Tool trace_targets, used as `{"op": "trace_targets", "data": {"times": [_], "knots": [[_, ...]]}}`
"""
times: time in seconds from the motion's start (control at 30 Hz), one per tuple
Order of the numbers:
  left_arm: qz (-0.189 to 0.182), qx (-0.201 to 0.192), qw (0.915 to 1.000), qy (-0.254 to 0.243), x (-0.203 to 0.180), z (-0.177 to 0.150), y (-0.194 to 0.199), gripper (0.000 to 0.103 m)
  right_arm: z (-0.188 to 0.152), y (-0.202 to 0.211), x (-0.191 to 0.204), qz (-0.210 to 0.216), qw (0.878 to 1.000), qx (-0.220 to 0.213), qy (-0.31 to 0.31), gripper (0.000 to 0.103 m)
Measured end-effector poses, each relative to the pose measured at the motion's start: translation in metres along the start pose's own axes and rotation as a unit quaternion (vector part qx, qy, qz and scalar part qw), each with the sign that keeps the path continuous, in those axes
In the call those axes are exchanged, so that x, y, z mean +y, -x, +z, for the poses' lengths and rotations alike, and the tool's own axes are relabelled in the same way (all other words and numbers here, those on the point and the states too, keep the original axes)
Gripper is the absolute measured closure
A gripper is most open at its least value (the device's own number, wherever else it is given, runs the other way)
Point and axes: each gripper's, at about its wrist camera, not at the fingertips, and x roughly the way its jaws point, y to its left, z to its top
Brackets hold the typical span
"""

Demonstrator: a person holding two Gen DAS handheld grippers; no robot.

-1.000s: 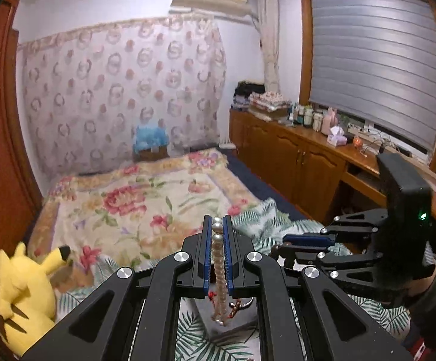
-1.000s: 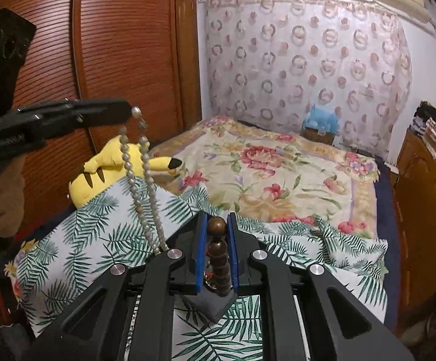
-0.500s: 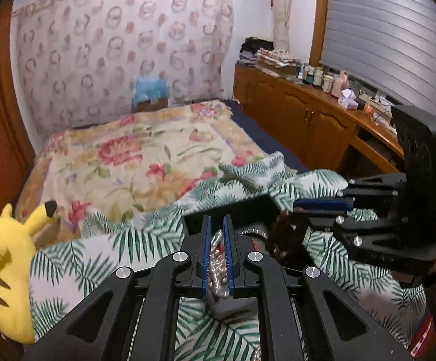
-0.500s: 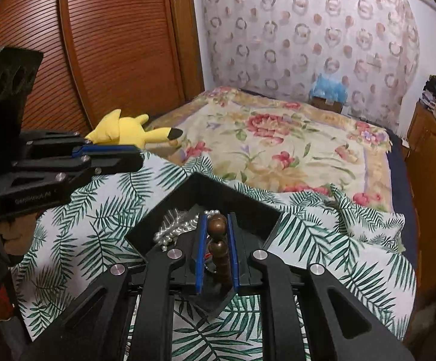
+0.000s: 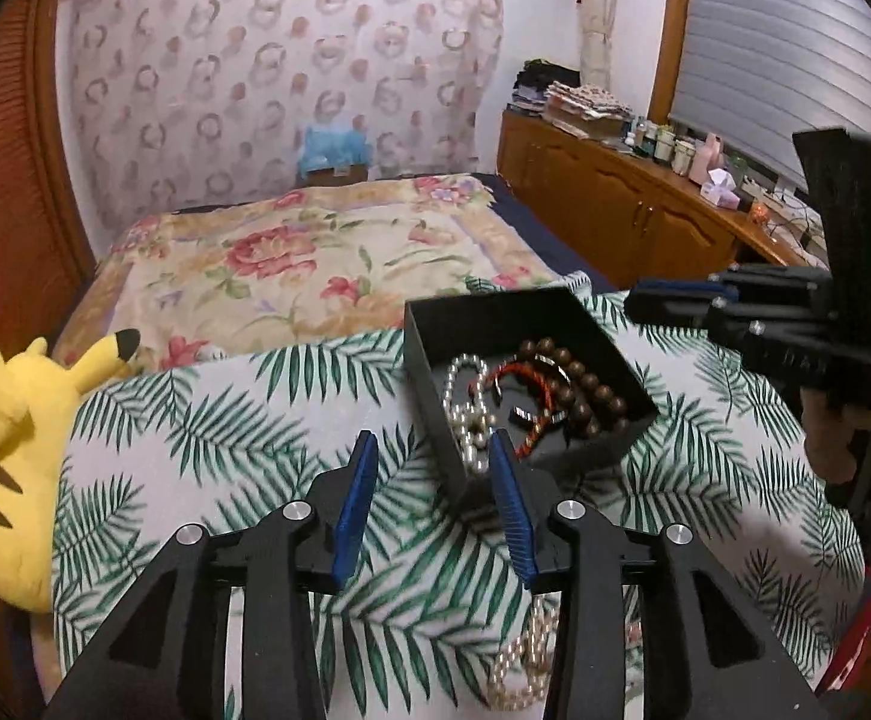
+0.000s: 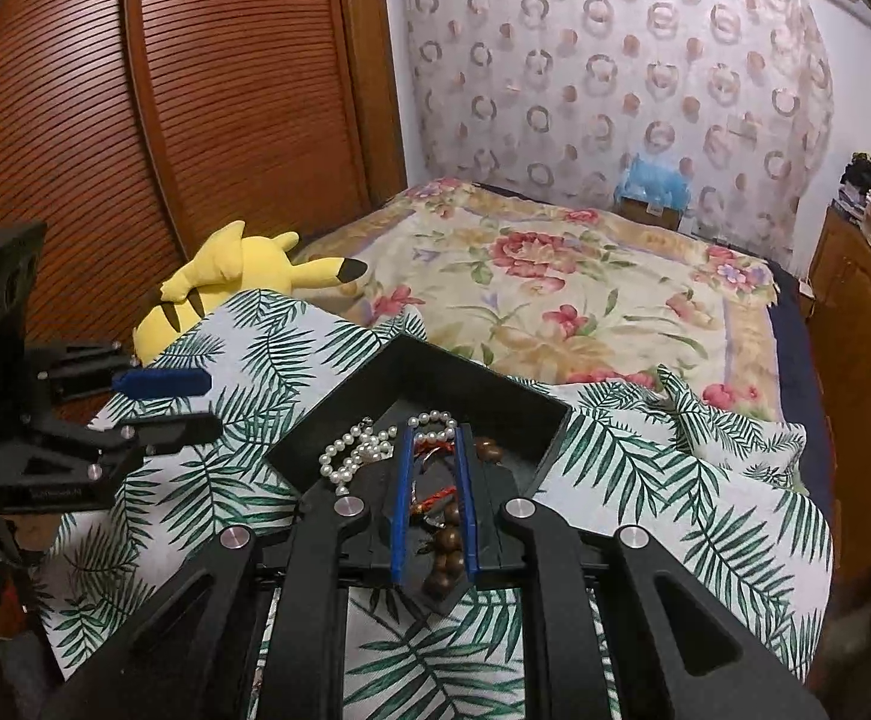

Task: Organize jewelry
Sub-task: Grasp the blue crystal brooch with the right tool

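A: What's different about the left hand-held gripper (image 5: 429, 468) since a second ago?

B: Then its blue pads were clamped on the pearl necklace (image 5: 468, 405) with the strand dangling in the air. Its jaws have just been opening; now they stand moderately apart with nothing pressed between them, only the leaf-print cloth (image 5: 243, 426) showing in the gap. It has also come down lower over the bed.

A: And the pearls?

B: They lie in the black box (image 5: 429, 390), along its near-left wall, just beyond the right-hand pad. A second pale bead strand (image 5: 525, 660) lies on the cloth under the gripper's frame.

A: The right hand-held gripper (image 6: 435, 468)?

B: Narrow, as before. In its own view the brown wooden bead bracelet (image 6: 447, 546) sits between the pads, and it has sunk down into the box; whether the pads press on the beads, I cannot tell. A red cord bracelet (image 5: 531, 378) lies beside the beads.

A: Further out?

B: The box rests on the leaf-print cloth at the foot of the floral bedspread (image 5: 315, 264), with a yellow plush toy (image 5: 9, 450) at the left edge.
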Motion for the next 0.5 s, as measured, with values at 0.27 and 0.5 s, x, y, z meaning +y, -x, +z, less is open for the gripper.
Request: {"op": "trace_targets", "data": {"times": [0.27, 0.5], "knots": [[-0.010, 0.010, 0.9999, -0.001, -0.010, -0.038, 0.013, 0.062, -0.040, 0.023, 0.017, -0.005, 1.000, -0.003, -0.005, 0.087], [-0.017, 0.022, 0.9996, -0.006, -0.022, -0.075, 0.019, 0.062, -0.092, 0.036, 0.032, -0.013, 1.000, 0.005, -0.021, 0.086]]}}
